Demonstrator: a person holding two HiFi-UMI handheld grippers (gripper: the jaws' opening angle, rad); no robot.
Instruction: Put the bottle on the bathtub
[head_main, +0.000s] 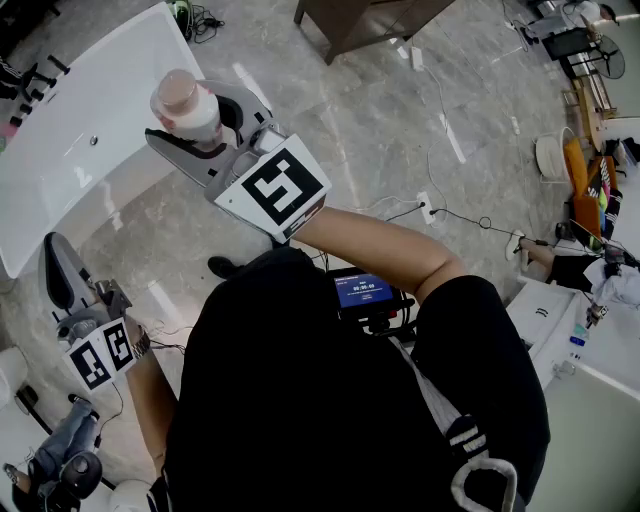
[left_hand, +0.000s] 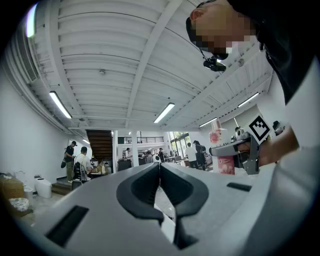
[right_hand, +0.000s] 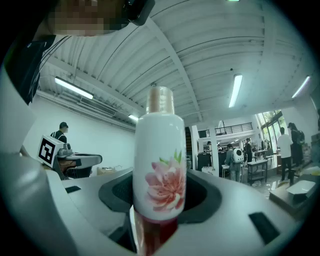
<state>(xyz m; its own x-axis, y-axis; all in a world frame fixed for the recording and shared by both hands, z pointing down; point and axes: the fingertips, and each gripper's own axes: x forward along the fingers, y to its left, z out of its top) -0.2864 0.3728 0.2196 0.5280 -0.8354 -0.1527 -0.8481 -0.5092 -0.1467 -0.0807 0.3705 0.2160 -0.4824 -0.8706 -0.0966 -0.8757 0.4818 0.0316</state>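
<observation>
A white bottle (head_main: 186, 104) with a pink flower print and a peach cap stands upright between the jaws of my right gripper (head_main: 203, 126), which is shut on it. In the head view it hangs above the marble floor, just right of the white bathtub (head_main: 85, 150) at the upper left. The right gripper view shows the bottle (right_hand: 160, 167) close up, clamped low on its body. My left gripper (head_main: 58, 262) is at the lower left, near the tub's near end, jaws pressed together and empty. The left gripper view shows the bottle (left_hand: 223, 150) off to its right.
Cables and a power strip (head_main: 425, 207) lie on the floor to the right. Dark wooden furniture (head_main: 365, 20) stands at the top. A small device with a blue screen (head_main: 364, 292) sits at the person's chest. Other people stand far off in the hall.
</observation>
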